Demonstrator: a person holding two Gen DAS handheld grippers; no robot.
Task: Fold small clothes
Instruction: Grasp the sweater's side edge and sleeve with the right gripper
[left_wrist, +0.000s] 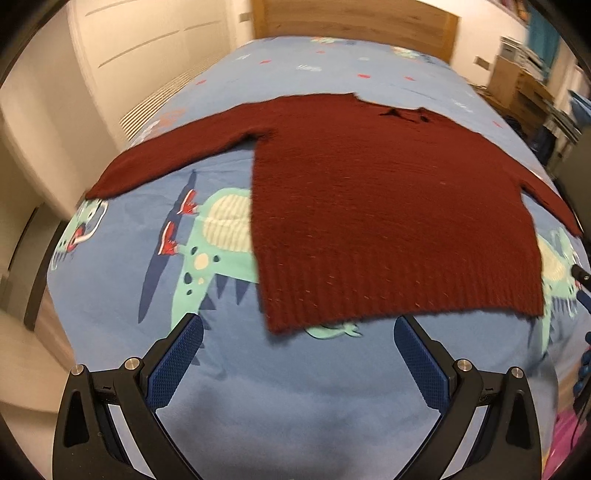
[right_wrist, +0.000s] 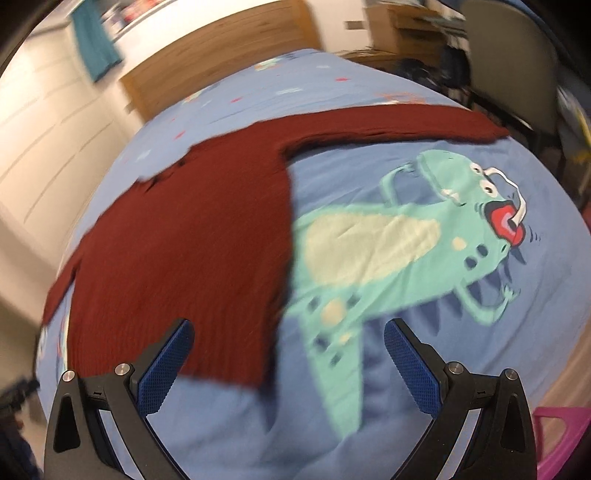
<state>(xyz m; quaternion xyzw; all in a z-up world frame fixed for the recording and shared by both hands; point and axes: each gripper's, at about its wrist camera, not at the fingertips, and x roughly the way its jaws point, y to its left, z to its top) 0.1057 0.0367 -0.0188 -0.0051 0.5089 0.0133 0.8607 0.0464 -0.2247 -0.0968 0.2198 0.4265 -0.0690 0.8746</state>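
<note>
Sweater (left_wrist: 388, 206) flat on bedsheet (left_wrist: 295, 387), headboard (left_wrist: 354, 22) behind, seemingly

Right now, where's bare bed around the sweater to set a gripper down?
Free: the strip of bedspread between the sweater hem and the near edge, under the open left gripper. Also the wedge between the left sleeve and body, and the dinosaur patch right of the body, below the right sleeve, ahead of the open right gripper. Crowded: the middle, under the sweater.

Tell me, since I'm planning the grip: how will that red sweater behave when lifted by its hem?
The sweater is a thick ribbed knit lying limp on the bed, so it will probably droop and fold. Its spread sleeve would likely dangle. The coarse knit probably won't slip.
</note>
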